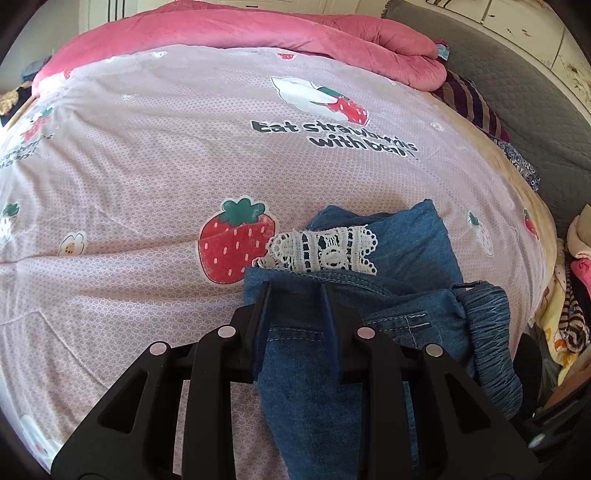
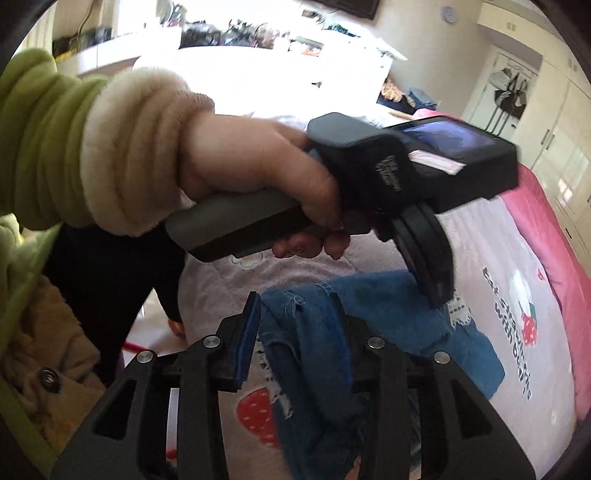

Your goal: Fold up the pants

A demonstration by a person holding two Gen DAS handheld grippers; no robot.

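Observation:
Blue denim pants point(image 1: 399, 254) with a white lace patch point(image 1: 325, 249) lie bunched on the pink strawberry bedspread point(image 1: 166, 166). My left gripper point(image 1: 295, 291) is over the pants' near fold, jaws apart with denim between them, not pinching it. My right gripper point(image 2: 295, 302) is open with a frayed denim piece point(image 2: 314, 350) hanging between its fingers, lying against the right one. The left gripper's body, held in a hand point(image 2: 258, 173), shows in the right wrist view above the pants point(image 2: 388, 306).
A rolled pink blanket point(image 1: 258, 29) lies at the far side of the bed. A striped cloth point(image 1: 472, 103) and a grey sofa point(image 1: 535, 110) are at the right. Piled clothes point(image 1: 569, 295) sit at the bed's right edge. A cluttered white desk point(image 2: 258, 48) stands behind.

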